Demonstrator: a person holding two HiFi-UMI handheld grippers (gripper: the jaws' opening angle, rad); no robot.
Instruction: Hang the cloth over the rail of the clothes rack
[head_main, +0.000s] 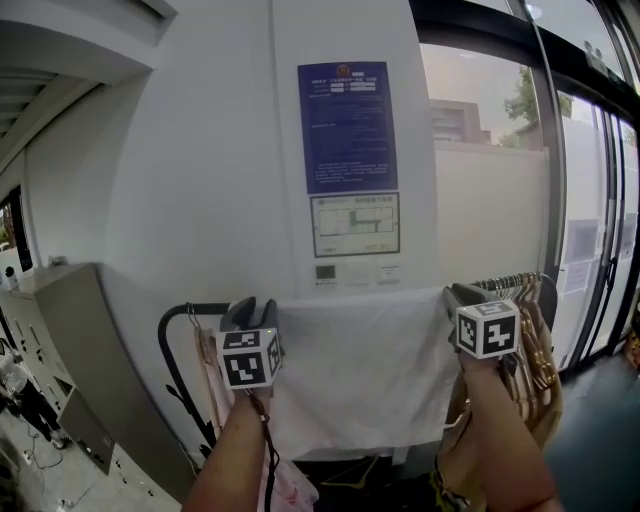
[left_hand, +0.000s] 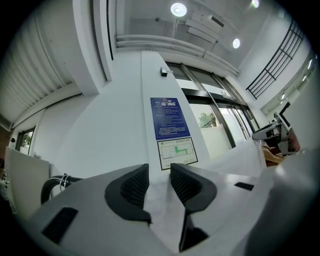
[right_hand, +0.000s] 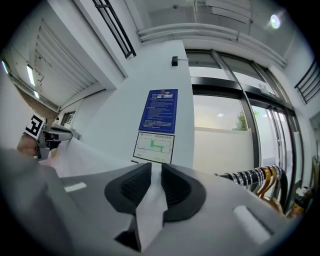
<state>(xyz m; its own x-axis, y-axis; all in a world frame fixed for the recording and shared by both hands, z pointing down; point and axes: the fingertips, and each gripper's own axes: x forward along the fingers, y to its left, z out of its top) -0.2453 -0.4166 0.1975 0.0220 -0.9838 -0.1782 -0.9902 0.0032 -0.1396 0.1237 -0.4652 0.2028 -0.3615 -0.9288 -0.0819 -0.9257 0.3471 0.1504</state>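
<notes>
Overhead, I am holding left gripper and right gripper, jaws parted around the cloth, letting the rail carry it.

cloth hides most of the rail

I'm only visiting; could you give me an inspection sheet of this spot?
Surface: nothing seen; no table in view.
Job's things: white cloth draped over the rail of the black metal clothes rack.
Clutter: wooden and metal hangers bunched at the rail's right end.
Tools: left tool and right tool open, cloth edge between each pair of jaws.
Cables: thin black cord below the left tool.
Surroundings: white wall, blue notice, glass doors.
</notes>
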